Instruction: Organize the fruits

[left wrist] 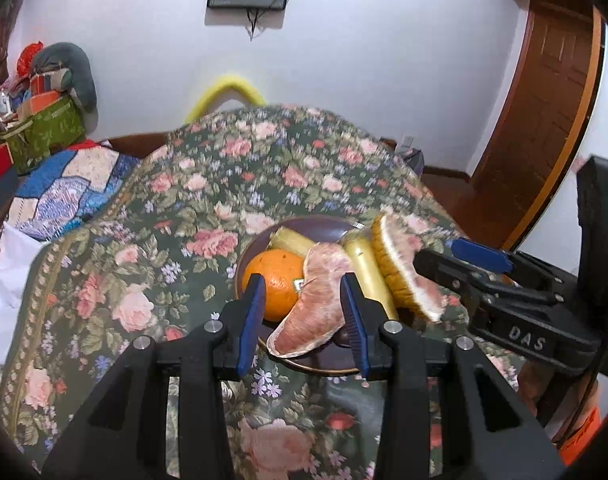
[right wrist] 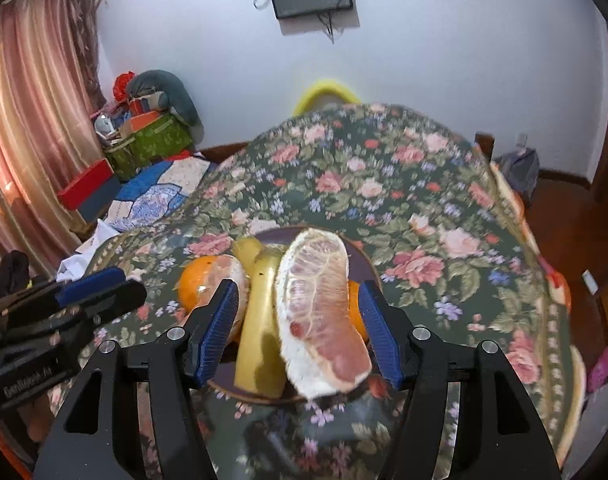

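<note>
A dark round plate (left wrist: 311, 229) on the floral tablecloth holds an orange (left wrist: 278, 286), a peeled pomelo wedge (left wrist: 315, 306), a yellow banana (left wrist: 369, 276) and a second pomelo wedge with rind (left wrist: 399, 276). My left gripper (left wrist: 304, 304) is open, its blue pads on either side of the orange and the peeled wedge. My right gripper (right wrist: 298, 320) is open over the plate (right wrist: 359, 264), with the banana (right wrist: 260, 320) and the rind-backed wedge (right wrist: 319, 312) between its fingers. A second orange (right wrist: 357, 312) sits behind that wedge. The first orange (right wrist: 198, 284) lies left.
The table has a floral cloth (left wrist: 224, 184). A yellow chair back (left wrist: 224, 92) stands beyond it. Boxes and a quilt (left wrist: 64, 184) pile at the left. A wooden door (left wrist: 543, 120) is at the right. Pink curtains (right wrist: 28, 120) hang at the far left.
</note>
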The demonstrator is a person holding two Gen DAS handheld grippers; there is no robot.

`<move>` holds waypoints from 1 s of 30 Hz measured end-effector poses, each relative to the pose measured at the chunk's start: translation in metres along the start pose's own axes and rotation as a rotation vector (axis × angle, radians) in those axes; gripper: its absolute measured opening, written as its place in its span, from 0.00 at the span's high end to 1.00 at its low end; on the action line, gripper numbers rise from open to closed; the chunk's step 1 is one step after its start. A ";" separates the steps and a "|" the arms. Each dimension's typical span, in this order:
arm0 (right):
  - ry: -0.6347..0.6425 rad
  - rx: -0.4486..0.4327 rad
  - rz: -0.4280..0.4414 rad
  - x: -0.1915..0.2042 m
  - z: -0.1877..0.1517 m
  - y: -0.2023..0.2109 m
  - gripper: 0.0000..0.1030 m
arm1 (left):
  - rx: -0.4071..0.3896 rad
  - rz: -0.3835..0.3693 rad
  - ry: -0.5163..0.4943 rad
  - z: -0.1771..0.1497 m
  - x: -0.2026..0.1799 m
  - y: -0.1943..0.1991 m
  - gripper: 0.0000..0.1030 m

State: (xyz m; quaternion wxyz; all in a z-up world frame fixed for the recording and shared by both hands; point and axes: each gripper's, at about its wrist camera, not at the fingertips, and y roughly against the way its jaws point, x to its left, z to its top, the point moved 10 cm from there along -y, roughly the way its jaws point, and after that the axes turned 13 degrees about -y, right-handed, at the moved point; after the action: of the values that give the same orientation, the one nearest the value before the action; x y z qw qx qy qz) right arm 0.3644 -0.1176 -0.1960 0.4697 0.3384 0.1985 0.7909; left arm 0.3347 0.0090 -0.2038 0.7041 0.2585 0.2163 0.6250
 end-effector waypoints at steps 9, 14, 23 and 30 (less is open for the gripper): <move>0.052 -0.208 0.030 0.031 0.019 0.109 0.43 | -0.188 0.007 -0.030 0.039 -0.021 0.107 0.59; 0.057 -0.324 0.052 0.045 0.023 0.172 0.37 | -0.306 0.026 -0.050 0.051 -0.034 0.175 0.48; 0.057 -0.465 0.041 0.057 0.015 0.239 0.16 | -0.452 0.077 -0.061 0.050 -0.041 0.254 0.17; 0.060 -0.531 0.018 0.064 0.008 0.259 0.00 | -0.485 0.106 -0.069 0.041 -0.040 0.280 0.00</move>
State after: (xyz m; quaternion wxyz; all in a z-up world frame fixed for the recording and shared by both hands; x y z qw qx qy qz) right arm 0.1911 -0.1861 -0.0044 0.5287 0.1816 -0.0051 0.8291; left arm 0.1398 -0.0108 0.0049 0.7187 0.1139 0.0219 0.6856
